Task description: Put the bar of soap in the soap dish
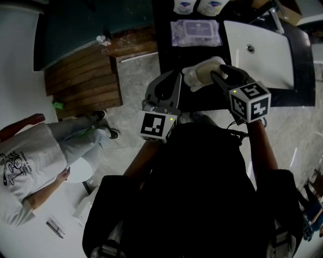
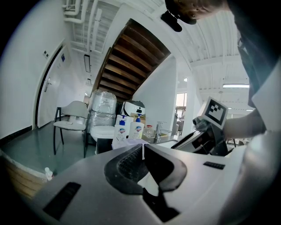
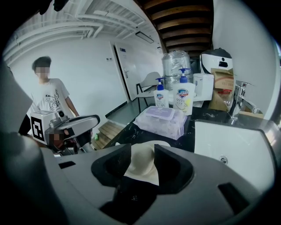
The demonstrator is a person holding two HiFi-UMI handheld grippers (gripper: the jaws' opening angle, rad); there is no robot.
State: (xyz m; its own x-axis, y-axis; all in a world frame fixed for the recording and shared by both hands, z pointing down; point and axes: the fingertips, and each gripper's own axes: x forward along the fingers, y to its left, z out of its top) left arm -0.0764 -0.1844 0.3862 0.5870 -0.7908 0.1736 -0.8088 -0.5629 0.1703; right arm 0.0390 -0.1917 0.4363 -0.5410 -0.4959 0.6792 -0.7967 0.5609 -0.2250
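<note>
The cream bar of soap [image 3: 143, 163] sits between the jaws of my right gripper [image 3: 142, 169], which is shut on it. In the head view the right gripper [image 1: 217, 75] holds the soap [image 1: 208, 70] just over the white soap dish [image 1: 191, 79] on the black counter [image 1: 166, 45]. Part of the dish's rim [image 3: 161, 143] shows behind the soap; whether the soap touches the dish is hidden. My left gripper [image 1: 170, 83] hovers at the counter's front edge, left of the dish. Its jaws [image 2: 142, 165] are shut with nothing between them.
A pack of wet wipes [image 1: 196, 33] lies behind the dish, with two pump bottles [image 1: 199, 6] further back. The white sink [image 1: 260, 53] and tap [image 3: 237, 102] are to the right. Wooden steps [image 1: 83, 80] and a person in a white shirt [image 1: 30, 156] are on the left.
</note>
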